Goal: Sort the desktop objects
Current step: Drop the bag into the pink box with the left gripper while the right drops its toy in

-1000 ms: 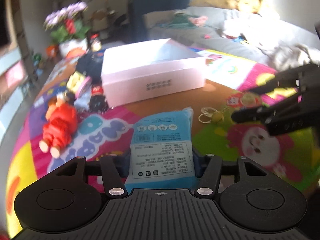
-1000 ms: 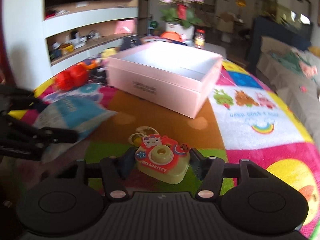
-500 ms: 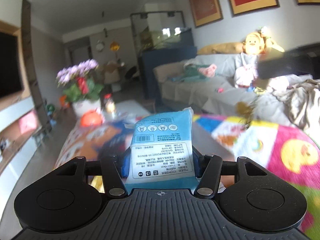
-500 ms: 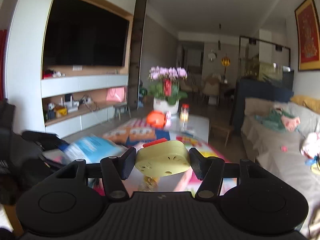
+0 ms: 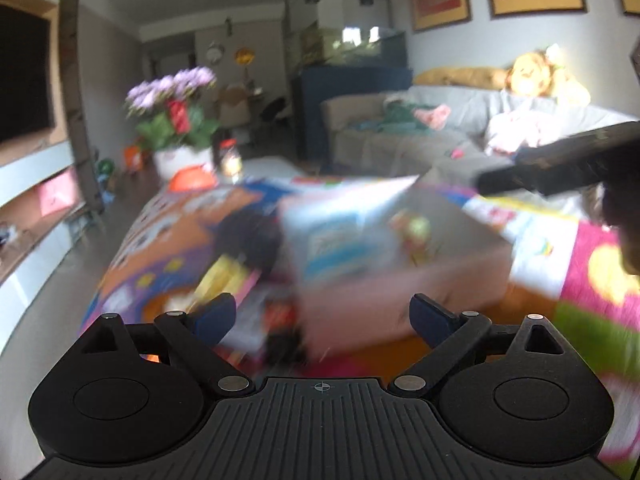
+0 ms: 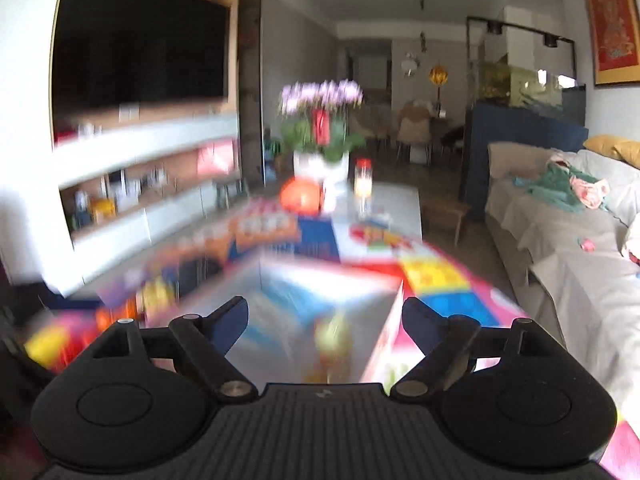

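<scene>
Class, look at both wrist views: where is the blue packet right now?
The blue packet lies inside the pink box, left of the blurred yellow toy. In the left wrist view it sits beyond the open left claw.

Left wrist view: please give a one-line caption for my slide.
Open, empty left gripper above the blurred pink box, where a blue packet and a yellow toy lie.
</scene>
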A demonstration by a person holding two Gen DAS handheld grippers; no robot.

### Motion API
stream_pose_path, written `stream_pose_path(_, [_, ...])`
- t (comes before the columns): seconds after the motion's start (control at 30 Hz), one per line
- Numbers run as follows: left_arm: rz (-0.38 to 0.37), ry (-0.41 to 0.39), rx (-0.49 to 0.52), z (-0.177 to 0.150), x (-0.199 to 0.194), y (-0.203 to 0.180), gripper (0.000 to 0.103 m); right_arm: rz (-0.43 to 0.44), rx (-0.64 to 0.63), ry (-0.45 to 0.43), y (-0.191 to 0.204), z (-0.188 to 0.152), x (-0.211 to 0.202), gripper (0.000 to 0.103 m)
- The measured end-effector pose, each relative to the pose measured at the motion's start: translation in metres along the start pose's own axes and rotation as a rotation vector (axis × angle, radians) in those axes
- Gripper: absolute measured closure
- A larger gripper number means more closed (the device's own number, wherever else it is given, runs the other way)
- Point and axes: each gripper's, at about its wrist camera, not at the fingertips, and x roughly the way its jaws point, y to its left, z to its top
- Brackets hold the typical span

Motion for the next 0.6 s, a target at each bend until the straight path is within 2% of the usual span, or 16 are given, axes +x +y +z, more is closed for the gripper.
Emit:
stream_pose_path(0.07, [0.041, 0.03, -0.007, -0.012, -0.004, 0.012, 0.006, 0.003, -0.03, 0.047, 0.013, -0.016, 0.002, 0.017])
stream_pose_path(0.17, [0.076, 0.075, -0.073, -0.028, -0.006, 0.036, 0.006, 0.029, -0.046, 0.086, 0.028, -0.029, 0.003, 0.014])
stream_pose_path(0.3, [0.161, 0.099, -0.127, -0.036, -0.004, 0.055, 0.006, 0.056, -0.087, 0.103, 0.055, -0.038, 0.005, 0.014])
stream_pose_path(0.37, [0.168, 0.09, -0.15, -0.039, -0.007, 0.063, 0.006, 0.072, -0.135, 0.113, 0.075, -0.042, 0.008, 0.014])
stream_pose_path(0.4, [0.172, 0.084, -0.165, -0.039, -0.009, 0.067, 0.006, 0.071, -0.174, 0.115, 0.087, -0.041, 0.012, 0.016])
stream_pose_path(0.5, [0.192, 0.064, -0.216, -0.04, -0.02, 0.078, 0.006, 0.117, -0.295, 0.119, 0.129, -0.041, 0.023, 0.04])
stream_pose_path(0.6, [0.22, 0.037, -0.29, -0.042, -0.037, 0.098, 0.006, 0.249, -0.314, 0.128, 0.162, -0.037, 0.034, 0.039])
